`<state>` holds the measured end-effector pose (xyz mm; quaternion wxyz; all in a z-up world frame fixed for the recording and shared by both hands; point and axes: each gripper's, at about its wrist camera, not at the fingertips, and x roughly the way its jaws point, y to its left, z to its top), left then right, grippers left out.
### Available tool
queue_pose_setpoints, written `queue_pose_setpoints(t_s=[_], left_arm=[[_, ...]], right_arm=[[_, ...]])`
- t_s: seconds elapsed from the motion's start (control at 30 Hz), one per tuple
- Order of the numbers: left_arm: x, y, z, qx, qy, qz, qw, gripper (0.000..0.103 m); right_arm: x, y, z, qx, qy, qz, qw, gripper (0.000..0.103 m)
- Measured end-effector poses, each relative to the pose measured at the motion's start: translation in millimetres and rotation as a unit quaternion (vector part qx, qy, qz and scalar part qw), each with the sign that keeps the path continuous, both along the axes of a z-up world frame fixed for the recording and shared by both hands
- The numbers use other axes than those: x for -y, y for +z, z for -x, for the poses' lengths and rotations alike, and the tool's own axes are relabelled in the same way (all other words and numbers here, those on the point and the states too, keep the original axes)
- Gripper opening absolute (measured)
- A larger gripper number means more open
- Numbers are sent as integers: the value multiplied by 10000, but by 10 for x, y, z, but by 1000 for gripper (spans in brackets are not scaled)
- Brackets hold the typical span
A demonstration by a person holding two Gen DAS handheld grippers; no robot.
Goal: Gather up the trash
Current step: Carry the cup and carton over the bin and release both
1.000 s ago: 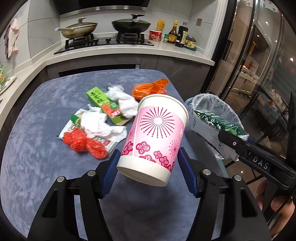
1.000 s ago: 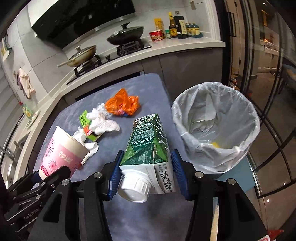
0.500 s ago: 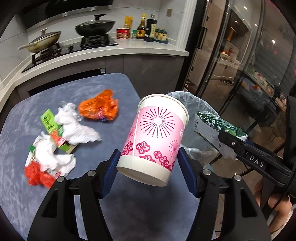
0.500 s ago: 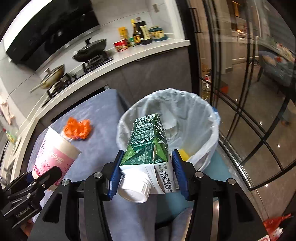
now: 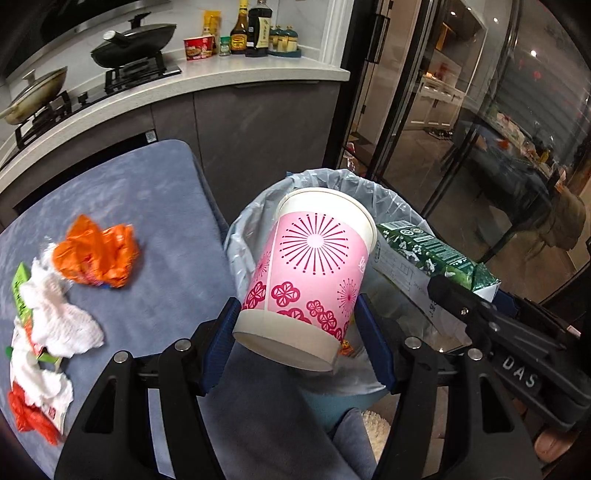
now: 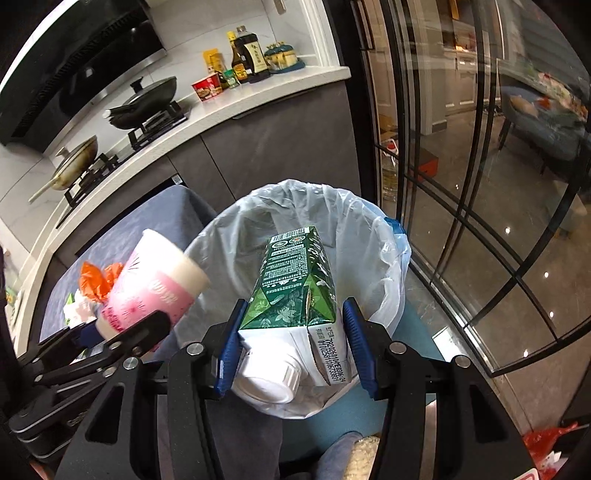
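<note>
The cup (image 5: 310,273) hangs tilted over the near rim of the bin (image 5: 391,199), clamped at its base in the left hand-held gripper (image 5: 295,343). The carton (image 6: 295,291) is pinched in the right hand-held gripper (image 6: 291,347), above the bin's liner. This looks like the drop step: each should open over the mouth. Wrappers (image 5: 96,254) and tissue (image 5: 55,321) remain on the counter (image 5: 155,184).

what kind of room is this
Most likely a home kitchen: a gas hob carries a lidded black wok, and sauce bottles stand on the white counter. Beside the blue-covered table is a lined trash bin.
</note>
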<state>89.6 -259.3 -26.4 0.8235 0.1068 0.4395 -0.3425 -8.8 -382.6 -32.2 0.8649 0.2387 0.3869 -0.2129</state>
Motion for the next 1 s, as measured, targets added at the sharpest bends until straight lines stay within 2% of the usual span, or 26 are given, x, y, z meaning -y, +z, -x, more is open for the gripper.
queue_pose_setpoints(t_s=[0.4, 0.47, 0.53, 1.0], left_arm=[[315, -200, -129, -71, -8, -305, 9995, 61], [321, -210, -138, -42, 40, -374, 9993, 69], [292, -184, -118, 63, 105, -362, 9993, 73], [-61, 84, -48, 202, 409, -110, 9989, 73]], right_arm=[[230, -109, -98, -20, -132, -144, 9998, 53], [235, -81, -75, 50, -181, -133, 9997, 54], [231, -32, -50, 119, -219, -112, 9996, 54], [-22, 287, 15, 404, -21, 17, 9992, 54]])
